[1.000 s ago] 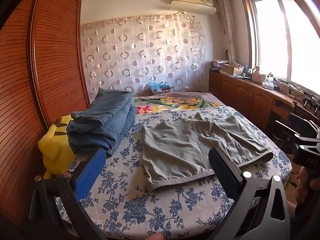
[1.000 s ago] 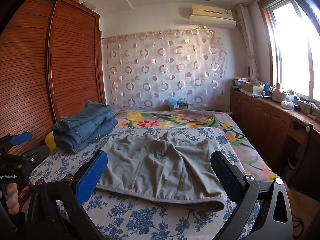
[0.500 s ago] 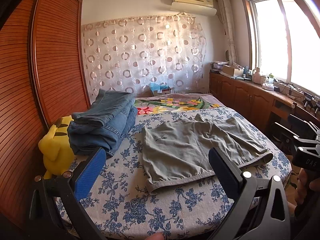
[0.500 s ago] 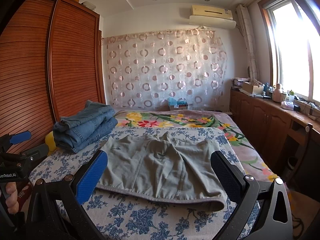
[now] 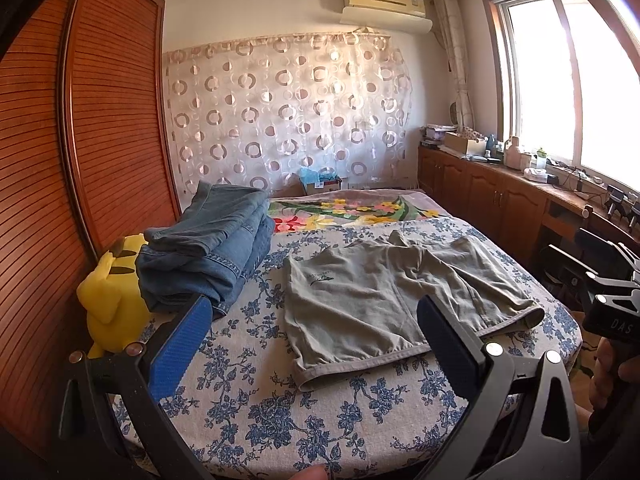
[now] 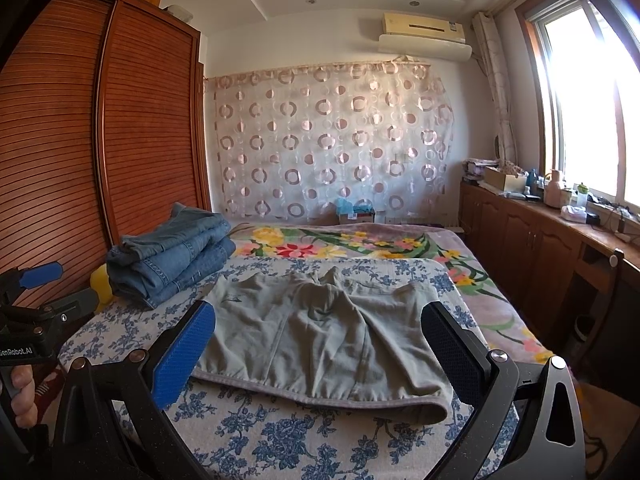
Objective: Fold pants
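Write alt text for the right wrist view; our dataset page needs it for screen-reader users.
Grey-green shorts lie flat and unfolded on a blue floral bedspread, framed by the open right tool, which holds nothing. Folded jeans are stacked at the left, near a slatted wooden wardrobe; the left tool shows at the left edge.

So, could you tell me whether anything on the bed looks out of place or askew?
Nothing serious stands out. The grey shorts lie spread flat but slightly rumpled at the crotch, and the yellow plush toy sits wedged under the folded jeans.
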A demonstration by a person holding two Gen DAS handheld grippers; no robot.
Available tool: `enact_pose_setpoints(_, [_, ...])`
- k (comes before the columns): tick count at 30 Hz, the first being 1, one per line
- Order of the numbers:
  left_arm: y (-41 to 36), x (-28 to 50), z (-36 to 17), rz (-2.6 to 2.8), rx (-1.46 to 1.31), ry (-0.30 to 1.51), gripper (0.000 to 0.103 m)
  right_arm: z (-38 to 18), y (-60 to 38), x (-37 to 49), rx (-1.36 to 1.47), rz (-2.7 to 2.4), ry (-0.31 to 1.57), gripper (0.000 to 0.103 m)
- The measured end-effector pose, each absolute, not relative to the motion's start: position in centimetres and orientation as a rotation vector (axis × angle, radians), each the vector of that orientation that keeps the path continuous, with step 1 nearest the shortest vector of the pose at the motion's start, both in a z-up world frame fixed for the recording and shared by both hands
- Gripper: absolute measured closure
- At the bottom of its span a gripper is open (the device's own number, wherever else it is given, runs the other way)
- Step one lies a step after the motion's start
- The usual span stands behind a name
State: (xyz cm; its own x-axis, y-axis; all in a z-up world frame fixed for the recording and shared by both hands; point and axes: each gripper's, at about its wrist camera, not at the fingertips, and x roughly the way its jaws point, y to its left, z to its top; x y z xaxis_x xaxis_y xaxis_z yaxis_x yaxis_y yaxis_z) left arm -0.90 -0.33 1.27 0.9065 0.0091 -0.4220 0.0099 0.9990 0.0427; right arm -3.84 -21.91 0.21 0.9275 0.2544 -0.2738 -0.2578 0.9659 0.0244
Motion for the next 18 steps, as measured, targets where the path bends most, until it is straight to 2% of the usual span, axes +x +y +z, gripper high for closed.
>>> enact_pose_setpoints(18, [-0.30,-1.08,1.62,0.001,0.045,0.431,0.001,0.22,-21.91,-3.93,-0.013,0.263,0.274,0.000])
